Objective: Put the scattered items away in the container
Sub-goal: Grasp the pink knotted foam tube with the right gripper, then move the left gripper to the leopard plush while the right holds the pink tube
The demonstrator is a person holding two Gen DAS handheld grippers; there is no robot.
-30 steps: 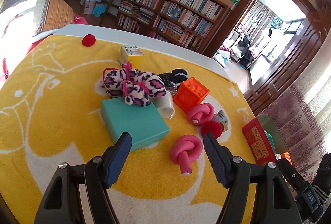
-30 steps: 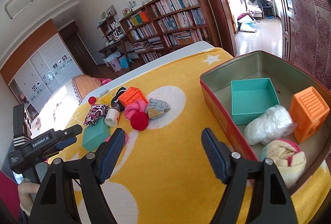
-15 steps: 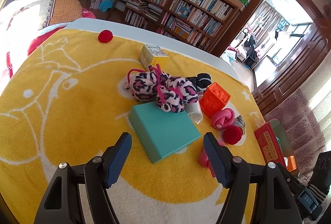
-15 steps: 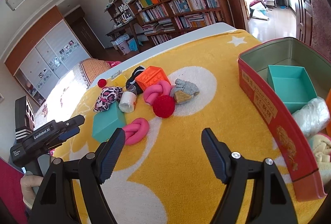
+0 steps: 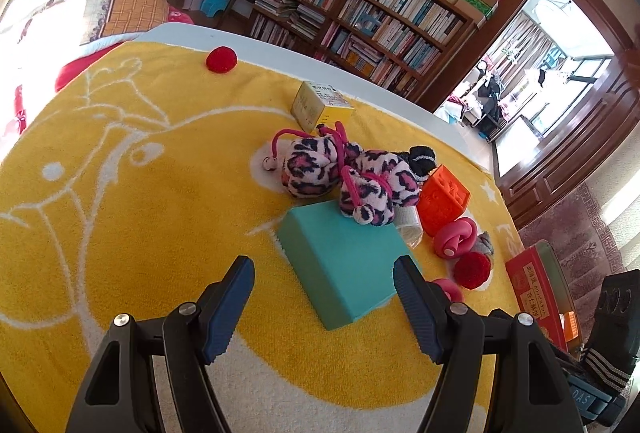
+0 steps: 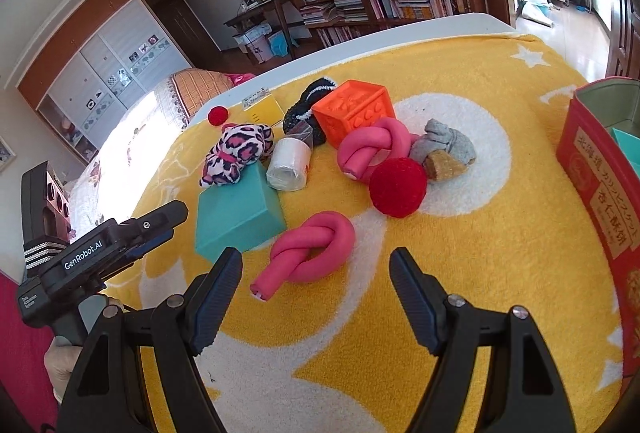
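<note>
A teal box (image 5: 344, 265) lies on the yellow blanket (image 5: 120, 217) just ahead of my open left gripper (image 5: 324, 297), with nothing between its fingers. A leopard-print plush (image 5: 340, 177) rests against the box's far edge. In the right wrist view, a pink foam knot (image 6: 308, 253) lies just beyond my open right gripper (image 6: 316, 289). Behind it sit a red ball (image 6: 398, 187), a second pink knot (image 6: 372, 147), an orange cube (image 6: 354, 113), a white roll (image 6: 288, 169) and a grey bundle (image 6: 444, 147). The red tin container (image 6: 600, 169) stands at the right edge.
A small red ball (image 5: 221, 59) and a yellow carton (image 5: 320, 107) lie farther back on the blanket. A black fuzzy item (image 6: 310, 105) sits behind the orange cube. The left gripper's body (image 6: 92, 253) and a gloved hand (image 6: 60, 365) show at the left. A bookshelf (image 5: 360, 17) stands beyond the bed.
Both grippers have swung left across the blanket and come lower. The teal box now sits ahead of the left fingers, the pink knot ahead of the right, and the tin has slid to the frame edge.
</note>
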